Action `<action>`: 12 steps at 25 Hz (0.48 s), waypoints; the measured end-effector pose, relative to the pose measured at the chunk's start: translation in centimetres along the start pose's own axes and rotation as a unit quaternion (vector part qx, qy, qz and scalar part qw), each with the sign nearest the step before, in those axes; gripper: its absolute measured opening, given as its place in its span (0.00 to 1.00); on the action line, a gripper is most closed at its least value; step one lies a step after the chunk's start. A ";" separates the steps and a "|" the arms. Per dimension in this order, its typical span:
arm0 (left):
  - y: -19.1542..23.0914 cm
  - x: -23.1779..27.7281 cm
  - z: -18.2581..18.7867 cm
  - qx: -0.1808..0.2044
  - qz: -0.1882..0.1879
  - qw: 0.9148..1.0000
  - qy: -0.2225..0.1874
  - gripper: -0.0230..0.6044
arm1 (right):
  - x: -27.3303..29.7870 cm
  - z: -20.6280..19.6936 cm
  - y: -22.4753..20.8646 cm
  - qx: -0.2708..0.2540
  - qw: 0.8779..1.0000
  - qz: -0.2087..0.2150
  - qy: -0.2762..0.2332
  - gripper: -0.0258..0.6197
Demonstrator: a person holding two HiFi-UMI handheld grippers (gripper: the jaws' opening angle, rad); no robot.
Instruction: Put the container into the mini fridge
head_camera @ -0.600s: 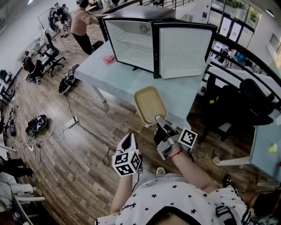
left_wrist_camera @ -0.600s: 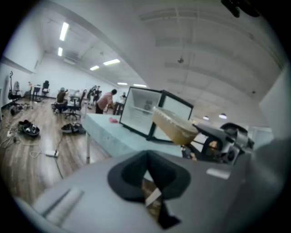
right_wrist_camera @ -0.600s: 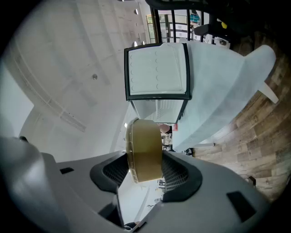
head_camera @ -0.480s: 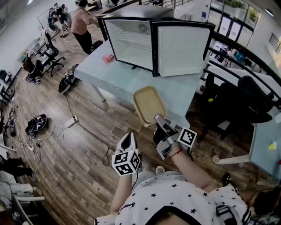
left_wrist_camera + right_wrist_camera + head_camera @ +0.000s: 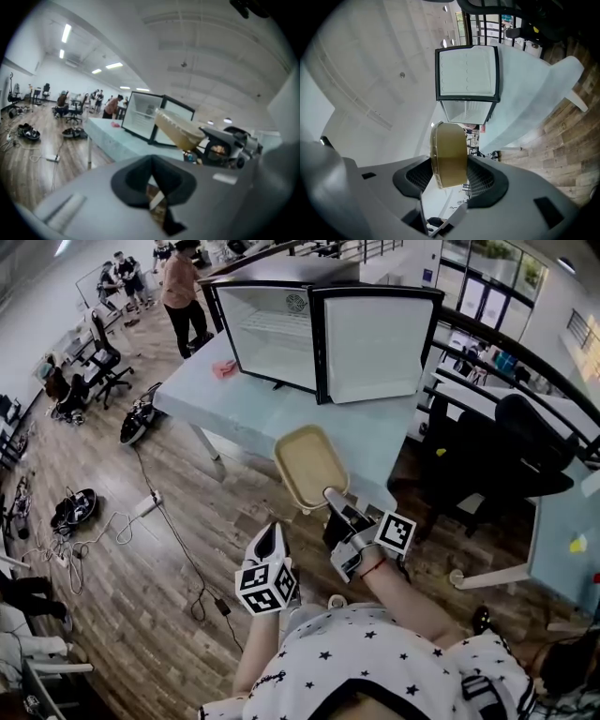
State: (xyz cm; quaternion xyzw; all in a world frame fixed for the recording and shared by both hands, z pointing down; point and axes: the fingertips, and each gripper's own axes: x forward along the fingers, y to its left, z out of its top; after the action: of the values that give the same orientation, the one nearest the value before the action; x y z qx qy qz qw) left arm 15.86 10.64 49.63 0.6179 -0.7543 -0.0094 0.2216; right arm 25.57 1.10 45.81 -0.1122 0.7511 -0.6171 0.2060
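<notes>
Container [image 5: 309, 465], tan and shallow, is pinched at its near rim by the right gripper [image 5: 336, 504] fingers [image 5: 486, 180] over the near edge of the tabletop [image 5: 244, 413], apparently lined up for the open mini fridge [image 5: 277, 334] beyond. The left gripper [image 5: 269, 542] hangs low, its fingers [image 5: 136, 183] pressed together, empty.

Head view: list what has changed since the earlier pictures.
Only the view slid slightly left. The right gripper still clamps the container by the near edge of the table, short of the open fridge. The left gripper stays shut and empty.
</notes>
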 end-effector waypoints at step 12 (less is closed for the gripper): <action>-0.2 0.2 -0.1 -0.011 0.014 1.000 -0.004 0.05 | 0.0 1.0 -0.7 0.021 1.000 -0.002 0.004 0.39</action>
State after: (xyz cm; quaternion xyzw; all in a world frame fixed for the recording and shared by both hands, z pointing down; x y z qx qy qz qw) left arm 16.03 10.38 49.71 0.6044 -0.7638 -0.0169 0.2259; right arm 25.99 0.03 46.38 -0.1065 0.7384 -0.6338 0.2041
